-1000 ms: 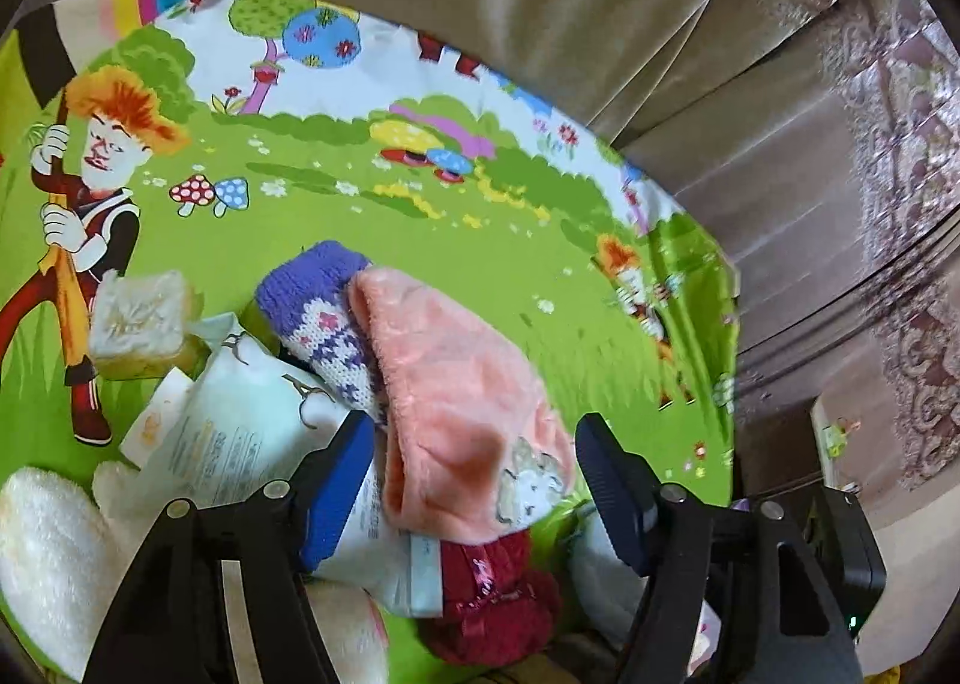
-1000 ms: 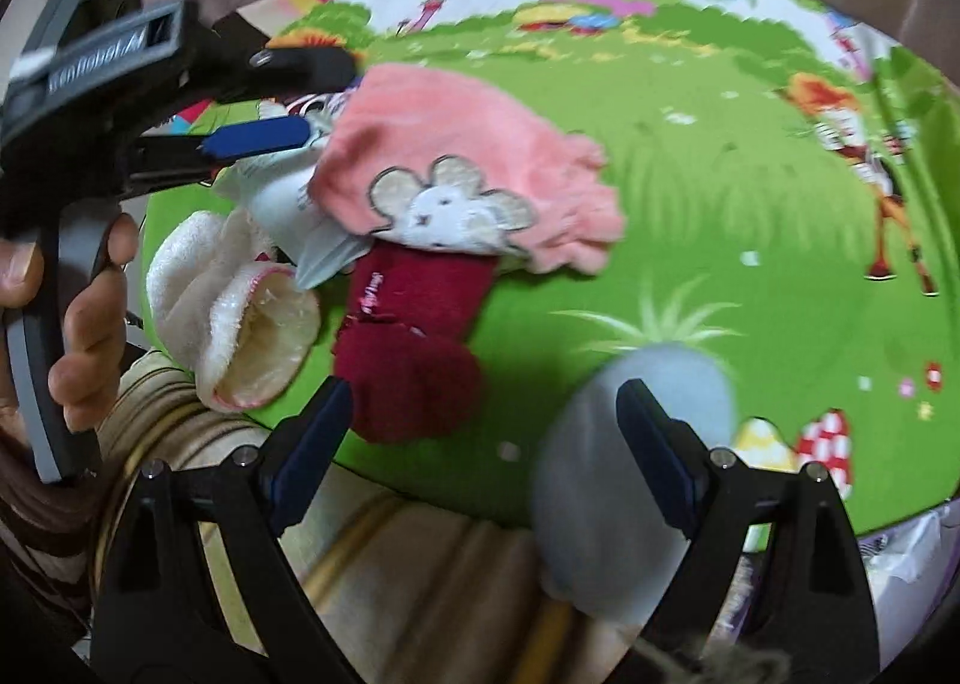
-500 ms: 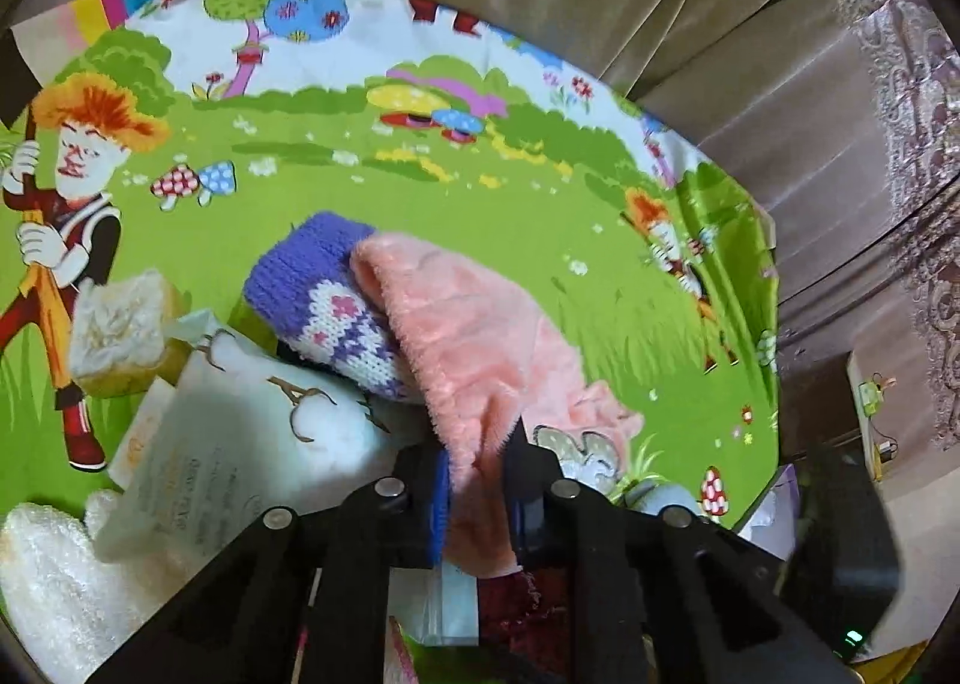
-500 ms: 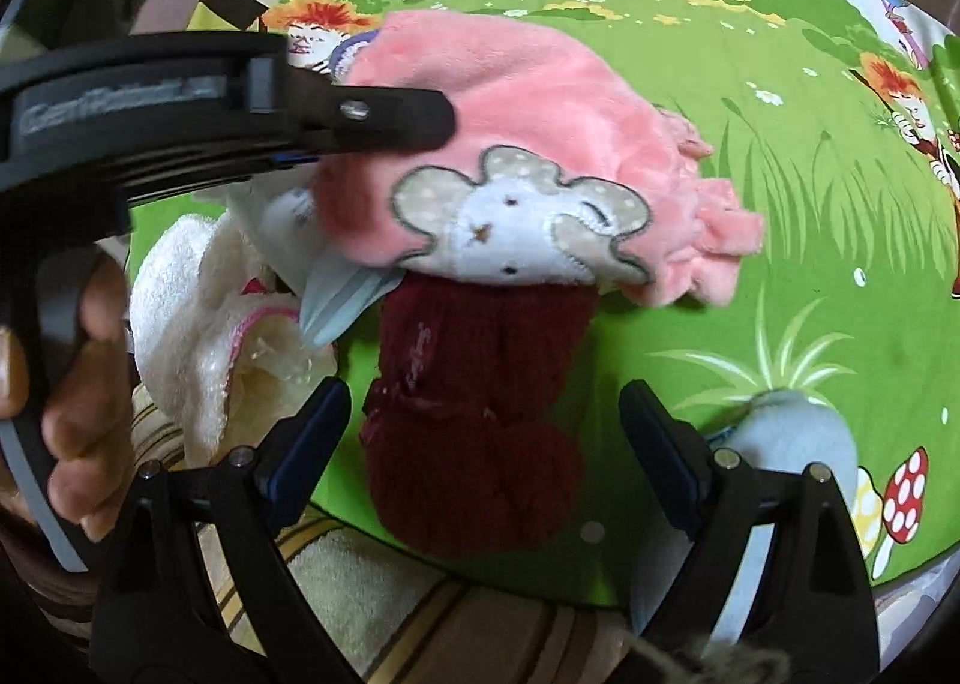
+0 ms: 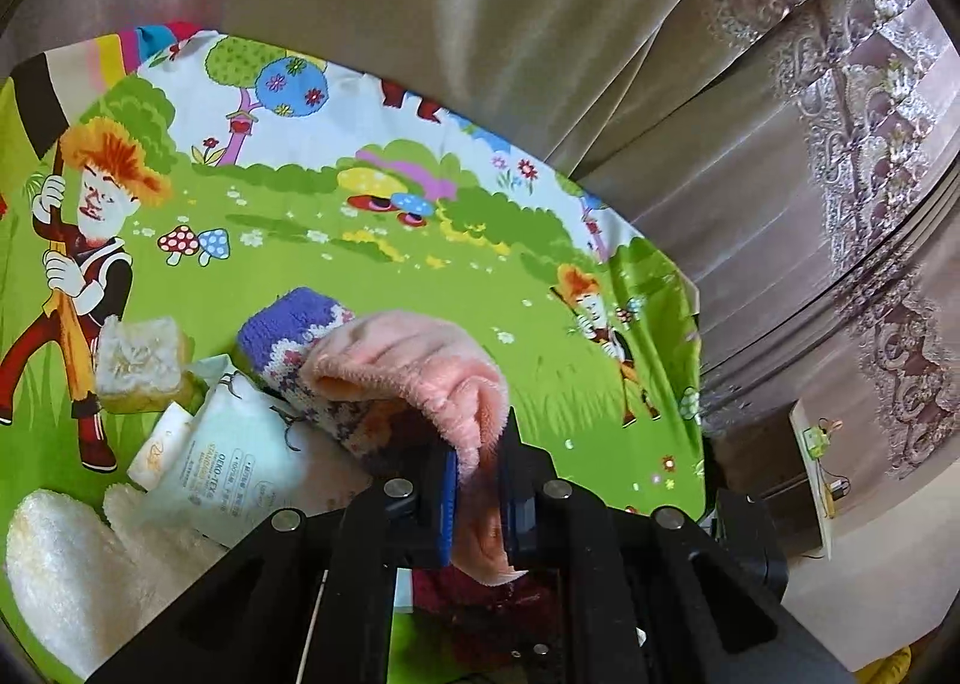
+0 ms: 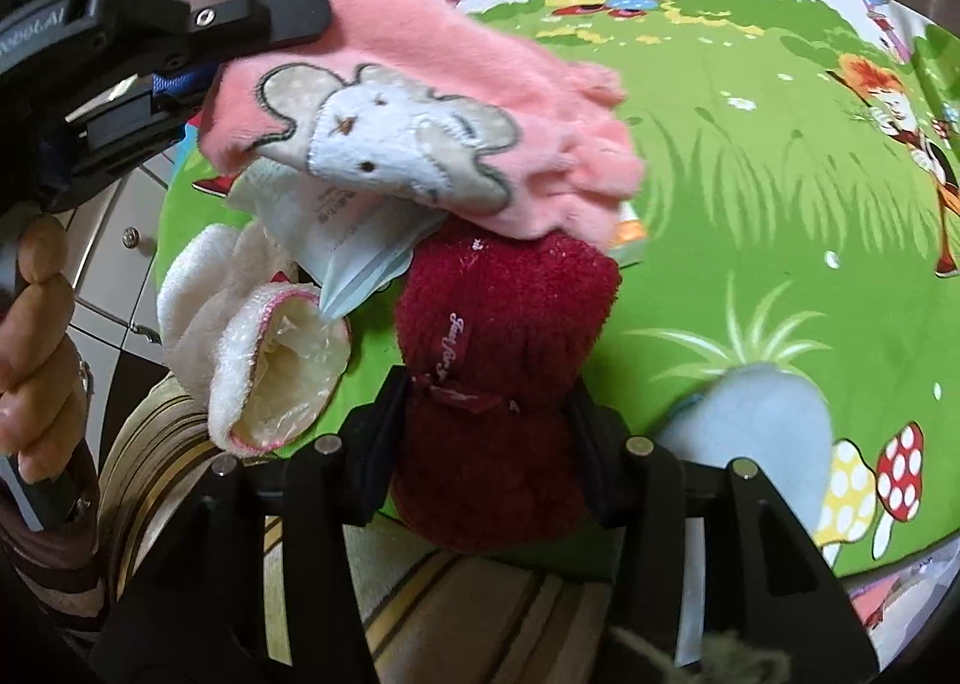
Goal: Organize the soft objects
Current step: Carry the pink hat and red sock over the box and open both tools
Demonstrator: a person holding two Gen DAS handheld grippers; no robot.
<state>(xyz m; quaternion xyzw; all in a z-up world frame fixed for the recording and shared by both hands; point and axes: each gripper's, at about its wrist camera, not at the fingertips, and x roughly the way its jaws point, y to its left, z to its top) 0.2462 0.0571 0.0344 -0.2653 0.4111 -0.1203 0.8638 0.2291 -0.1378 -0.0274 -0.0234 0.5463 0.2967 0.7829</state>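
Observation:
My left gripper (image 5: pixel 480 462) is shut on the edge of a pink fleece glove (image 5: pixel 408 366) with an animal patch and holds it up off the pile. The right wrist view shows the pink glove (image 6: pixel 420 60) hanging from the left gripper (image 6: pixel 264 30) above a dark red fuzzy sock (image 6: pixel 504 324). My right gripper (image 6: pixel 489 420) points down at that sock. Its jaws are closing, and both pads press the sock's sides at a small bow. Under the glove lies a purple knitted sock (image 5: pixel 288 330).
Everything lies on a green cartoon play mat (image 5: pixel 360 294). A white packet (image 5: pixel 240 456), a cream fluffy sock (image 6: pixel 240 336), a yellow-white pad (image 5: pixel 138 360) and a pale blue soft thing (image 6: pixel 756 420) lie around. Beige curtains (image 5: pixel 480 24) hang behind. A person's hand (image 6: pixel 36 360) grips the left handle.
The left jaws closed on the pink glove and raised it off the pile. The right gripper came in around the dark red sock and its jaws narrowed onto it.

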